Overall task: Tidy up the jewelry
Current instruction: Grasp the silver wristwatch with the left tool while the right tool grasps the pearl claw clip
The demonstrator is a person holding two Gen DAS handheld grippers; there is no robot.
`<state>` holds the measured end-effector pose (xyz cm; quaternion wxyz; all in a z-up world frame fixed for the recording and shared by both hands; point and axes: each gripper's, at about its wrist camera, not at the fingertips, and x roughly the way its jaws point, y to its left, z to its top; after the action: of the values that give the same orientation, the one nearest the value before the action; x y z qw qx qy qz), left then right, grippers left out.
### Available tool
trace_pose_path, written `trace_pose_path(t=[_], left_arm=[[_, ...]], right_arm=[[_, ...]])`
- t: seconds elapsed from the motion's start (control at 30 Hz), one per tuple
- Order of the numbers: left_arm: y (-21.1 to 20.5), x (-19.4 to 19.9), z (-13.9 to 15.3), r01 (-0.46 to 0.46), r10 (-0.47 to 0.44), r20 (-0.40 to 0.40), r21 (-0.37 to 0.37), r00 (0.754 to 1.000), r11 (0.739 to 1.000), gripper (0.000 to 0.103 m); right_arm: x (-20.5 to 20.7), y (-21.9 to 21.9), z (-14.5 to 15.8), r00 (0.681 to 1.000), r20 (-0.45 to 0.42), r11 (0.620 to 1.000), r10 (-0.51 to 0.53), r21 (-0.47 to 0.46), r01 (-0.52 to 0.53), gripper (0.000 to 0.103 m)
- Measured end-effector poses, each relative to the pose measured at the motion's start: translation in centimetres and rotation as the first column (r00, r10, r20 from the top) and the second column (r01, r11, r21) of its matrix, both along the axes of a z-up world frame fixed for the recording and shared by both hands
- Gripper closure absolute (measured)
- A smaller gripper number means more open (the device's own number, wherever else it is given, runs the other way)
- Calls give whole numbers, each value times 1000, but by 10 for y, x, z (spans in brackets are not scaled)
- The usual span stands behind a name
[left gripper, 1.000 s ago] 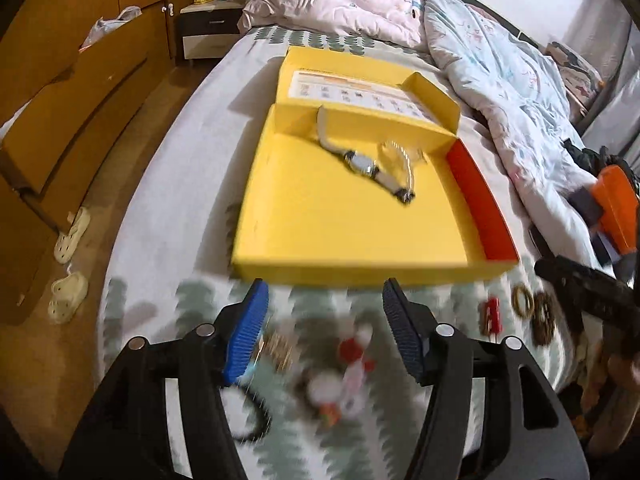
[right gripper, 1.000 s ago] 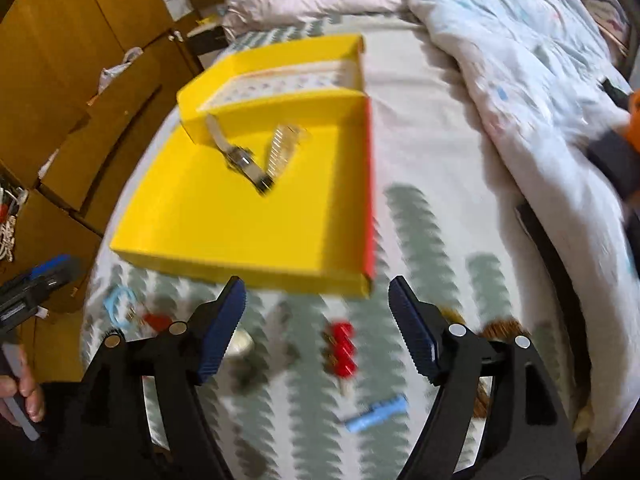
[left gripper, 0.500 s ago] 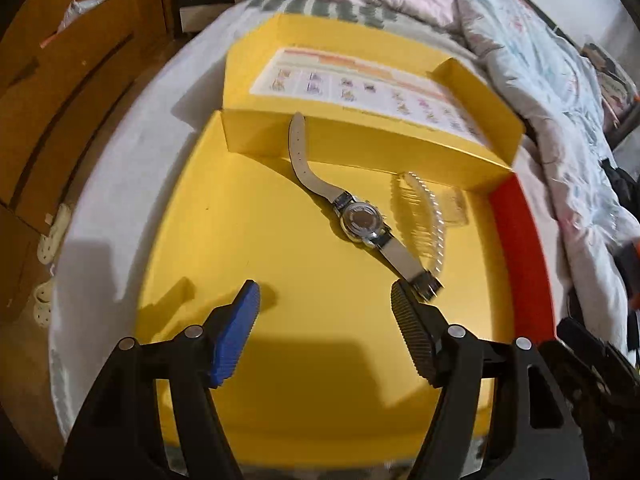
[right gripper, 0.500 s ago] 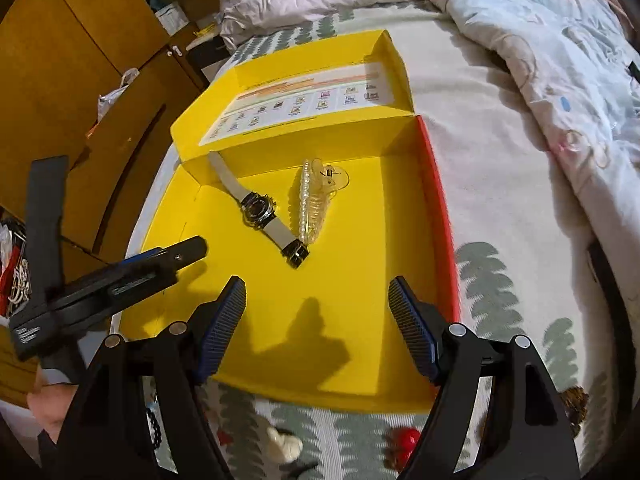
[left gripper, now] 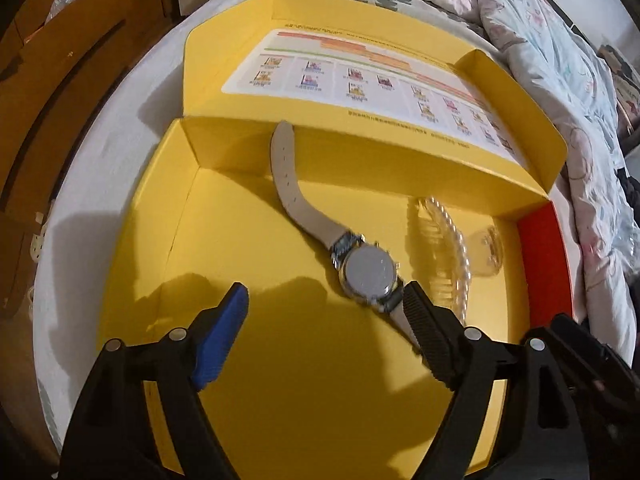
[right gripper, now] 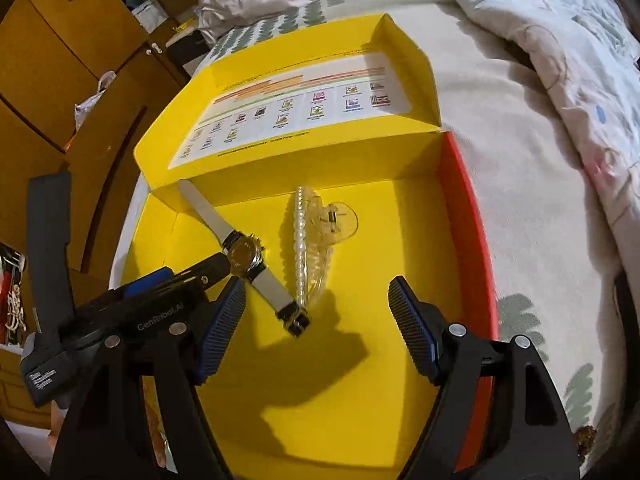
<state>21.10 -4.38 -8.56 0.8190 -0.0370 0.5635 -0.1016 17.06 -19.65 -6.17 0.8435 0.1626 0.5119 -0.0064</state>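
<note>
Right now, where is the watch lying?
The watch lies inside the yellow box, toward its back wall, just left of the clear hair clip in both views.

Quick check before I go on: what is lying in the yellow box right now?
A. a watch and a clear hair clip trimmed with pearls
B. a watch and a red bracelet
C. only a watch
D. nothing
A: the watch lies on the floor of the yellow box with the clear, pearl-trimmed hair clip right beside it.
</note>
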Motion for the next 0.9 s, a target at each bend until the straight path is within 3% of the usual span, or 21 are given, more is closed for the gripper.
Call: trace_pose_path(t=[0.17, 0.33, 0.47, 0.67, 0.9], left_arm=[[3, 16, -9, -51, 51, -10, -19, 999, 999, 24], [5, 30, -20, -80, 81, -29, 12, 996, 997, 24], [5, 36, -27, -82, 82, -49, 18, 995, 996, 24], [-1, 38, -31, -72, 74, -20, 99, 997, 993, 20], [-6, 45, -34, -76, 75, 12, 149, 997, 986, 18]], right_arm=[[14, -5, -9, 1000, -8, 1000, -24, 1, 24, 27], [29, -6, -15, 1000, -23, 1000, -21, -11, 20, 27], [42, 1, -20, 999, -49, 998, 8, -63, -11, 27], [55, 13, -30, 994, -94, 984, 55, -163, -70, 27], [63, 14, -40, 989, -127, 975, 79, -198, -103, 27]])
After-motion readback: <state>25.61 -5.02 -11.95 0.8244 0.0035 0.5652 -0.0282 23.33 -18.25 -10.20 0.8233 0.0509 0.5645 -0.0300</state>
